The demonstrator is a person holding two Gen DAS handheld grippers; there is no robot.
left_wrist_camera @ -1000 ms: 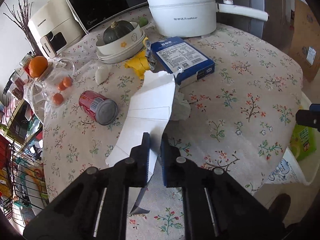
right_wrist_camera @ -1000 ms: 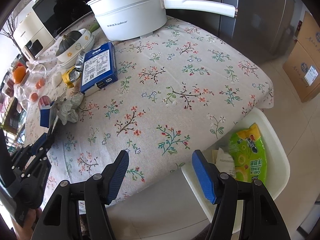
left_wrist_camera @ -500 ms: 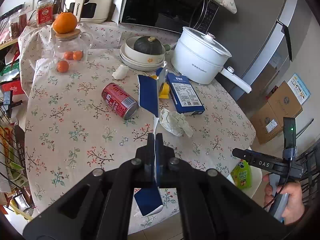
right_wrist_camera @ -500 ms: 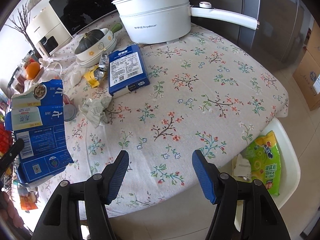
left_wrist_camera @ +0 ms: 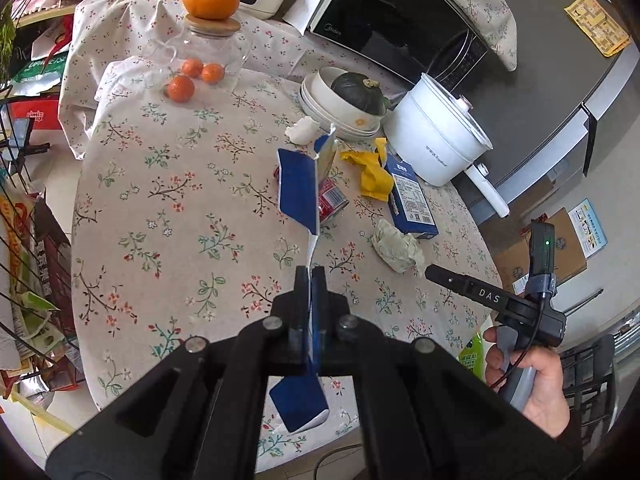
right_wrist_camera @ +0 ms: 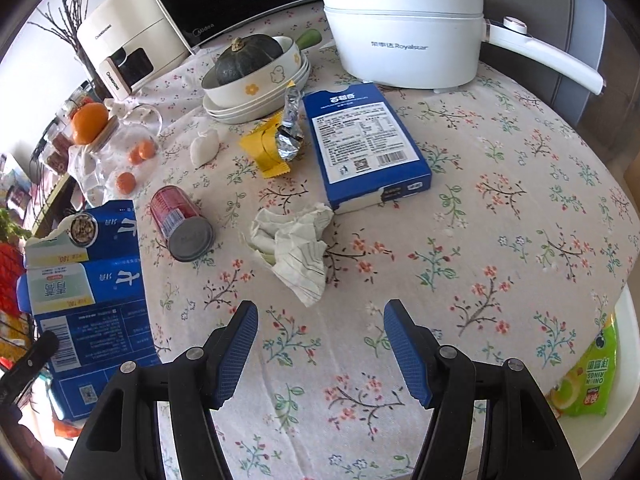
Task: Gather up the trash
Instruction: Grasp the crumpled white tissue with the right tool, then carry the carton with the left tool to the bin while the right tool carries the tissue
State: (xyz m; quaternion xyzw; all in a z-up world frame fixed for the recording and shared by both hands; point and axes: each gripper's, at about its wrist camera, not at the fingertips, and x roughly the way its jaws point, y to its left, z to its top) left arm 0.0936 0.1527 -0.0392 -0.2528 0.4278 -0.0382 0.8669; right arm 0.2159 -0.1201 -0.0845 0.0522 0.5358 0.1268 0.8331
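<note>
My left gripper (left_wrist_camera: 311, 272) is shut on a flattened blue carton (left_wrist_camera: 298, 188), held edge-on above the floral table (left_wrist_camera: 168, 184); the carton's printed face shows at the left of the right wrist view (right_wrist_camera: 86, 292). My right gripper (right_wrist_camera: 320, 320) is open and empty over the table's near edge, just short of a crumpled white paper (right_wrist_camera: 294, 244). A red can (right_wrist_camera: 180, 220) lies on its side left of the paper. A yellow wrapper with foil (right_wrist_camera: 272, 148) and a blue box (right_wrist_camera: 364, 144) lie behind. A white bin (right_wrist_camera: 600, 396) with a green snack bag (right_wrist_camera: 588, 380) sits at the lower right.
A white pot (right_wrist_camera: 404, 36), stacked bowls with a dark squash (right_wrist_camera: 248, 64), a glass jar with oranges (right_wrist_camera: 120, 148), a microwave (left_wrist_camera: 400, 28) and a cream appliance (right_wrist_camera: 128, 48) crowd the far side. A wire rack (left_wrist_camera: 24, 280) stands at the left.
My left gripper has lifted the carton off the table and pulled back and up. My right gripper has moved in over the table towards the crumpled paper.
</note>
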